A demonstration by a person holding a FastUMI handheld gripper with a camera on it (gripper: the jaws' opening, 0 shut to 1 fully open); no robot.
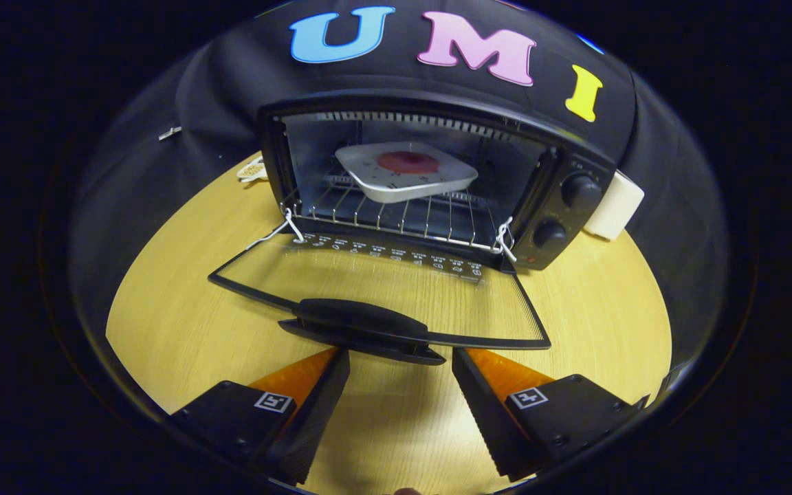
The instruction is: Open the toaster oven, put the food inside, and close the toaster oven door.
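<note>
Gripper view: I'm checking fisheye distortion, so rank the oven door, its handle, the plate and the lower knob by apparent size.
1. oven door
2. handle and plate: alike; handle is nearer, so unsure
3. lower knob
Open fingers hold nothing.

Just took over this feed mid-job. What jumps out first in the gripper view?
The toaster oven stands on the wooden table with its glass door folded down flat toward the gripper. Inside, on the wire rack, sits a white square plate with a round reddish piece of food. The gripper is open, its fingers empty, just short of the door handle.
</note>
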